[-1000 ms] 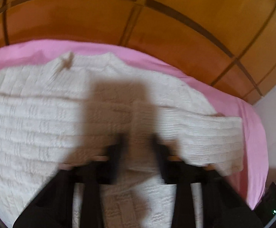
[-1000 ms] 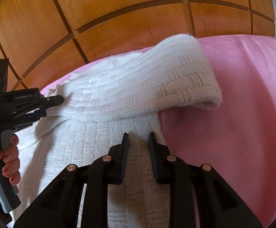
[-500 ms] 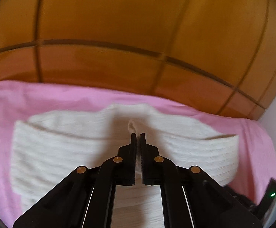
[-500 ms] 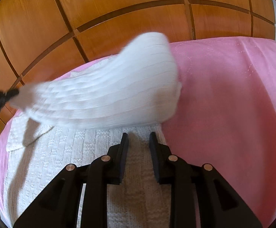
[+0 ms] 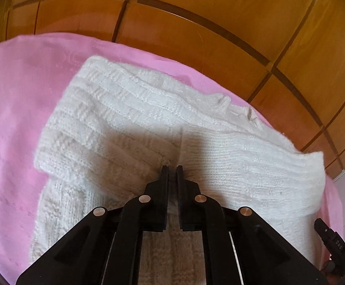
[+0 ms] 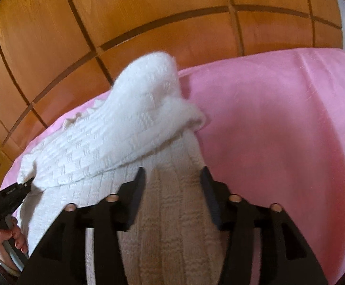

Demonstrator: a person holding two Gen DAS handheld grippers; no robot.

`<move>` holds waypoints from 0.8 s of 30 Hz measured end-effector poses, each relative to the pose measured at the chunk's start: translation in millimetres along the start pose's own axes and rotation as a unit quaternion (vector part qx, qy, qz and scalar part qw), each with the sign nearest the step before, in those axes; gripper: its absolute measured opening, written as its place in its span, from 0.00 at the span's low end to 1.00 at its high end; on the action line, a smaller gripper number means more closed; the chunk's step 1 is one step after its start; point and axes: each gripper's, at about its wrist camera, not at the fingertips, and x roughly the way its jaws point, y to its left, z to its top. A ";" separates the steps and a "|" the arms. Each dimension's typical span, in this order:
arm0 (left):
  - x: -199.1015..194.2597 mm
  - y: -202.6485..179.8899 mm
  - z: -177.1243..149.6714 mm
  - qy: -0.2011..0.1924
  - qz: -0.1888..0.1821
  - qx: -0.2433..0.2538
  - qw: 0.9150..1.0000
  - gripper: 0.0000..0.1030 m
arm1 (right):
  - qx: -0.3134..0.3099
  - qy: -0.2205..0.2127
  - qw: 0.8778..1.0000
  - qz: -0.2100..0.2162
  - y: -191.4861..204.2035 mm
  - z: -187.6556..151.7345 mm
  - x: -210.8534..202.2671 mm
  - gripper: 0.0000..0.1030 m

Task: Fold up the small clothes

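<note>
A white knitted sweater (image 5: 134, 109) lies on a pink sheet (image 5: 13, 109), with both sleeves folded across its body. My left gripper (image 5: 172, 169) is shut on the cuff edge of the right-hand sleeve (image 5: 250, 166) near the sweater's middle. In the right wrist view the sweater (image 6: 115, 140) shows its folded sleeve raised at the far end. My right gripper (image 6: 172, 178) is open above the sweater's right side, its fingers (image 6: 136, 190) wide apart and holding nothing. The left gripper (image 6: 27, 182) shows at the left edge, shut on knit.
A wooden panelled headboard (image 5: 196, 23) stands behind the bed. The pink sheet (image 6: 279, 118) spreads to the right of the sweater. A dark device (image 5: 331, 239) lies at the bed's right edge. A hand (image 6: 13, 235) holds the left gripper's handle.
My left gripper shut on the sleeve and carried it across the sweater's body, down onto it. My right gripper opened wide and moved forward over the sweater.
</note>
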 end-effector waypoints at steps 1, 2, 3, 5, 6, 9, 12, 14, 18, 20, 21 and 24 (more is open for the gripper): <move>-0.7 1.5 -0.9 0.000 -0.003 -0.003 1.000 0.05 | 0.004 -0.003 1.000 -0.020 -0.4 3.4 -1.3 0.66; 0.6 1.9 -1.0 0.001 -0.004 -0.004 1.000 0.05 | 0.012 -0.004 0.999 -0.034 -2.2 8.3 -0.4 0.66; -0.3 1.1 -1.4 0.001 -0.003 -0.003 1.000 0.05 | 0.019 0.001 0.999 -0.044 -4.6 13.9 3.3 0.66; 1.9 -2.9 -2.8 0.002 0.007 0.005 1.000 0.05 | 0.019 0.032 0.996 -0.079 -6.4 29.9 22.6 0.65; 3.7 -4.9 -3.2 0.001 0.012 0.011 1.000 0.05 | 0.012 0.048 0.995 -0.088 -5.2 34.3 30.8 0.65; 9.0 -12.9 -3.9 0.002 0.032 0.027 0.999 0.05 | -0.013 0.039 0.995 -0.092 4.4 56.0 49.2 0.64; 8.1 -12.1 -4.7 0.001 0.037 0.032 0.999 0.05 | 0.010 -0.008 0.995 -0.099 2.5 71.7 42.7 0.61; 8.0 -10.4 -4.3 0.002 0.033 0.029 0.999 0.05 | 0.054 -0.043 0.988 -0.139 -10.9 74.6 26.3 0.62; 9.0 -10.5 -3.5 0.002 0.033 0.031 0.999 0.05 | 0.065 -0.004 0.980 -0.189 -21.6 43.6 30.3 0.62; 7.9 -8.6 -3.2 0.002 0.032 0.030 0.999 0.05 | 0.086 0.019 0.982 -0.169 -29.2 38.0 34.7 0.65; 7.7 -7.8 -2.8 0.003 0.030 0.028 0.999 0.05 | 0.087 0.028 0.983 -0.158 -29.6 42.2 34.5 0.69; 7.0 -3.7 -1.9 0.002 0.021 0.019 1.000 0.05 | 0.076 0.050 0.988 -0.126 -35.7 44.1 26.0 0.83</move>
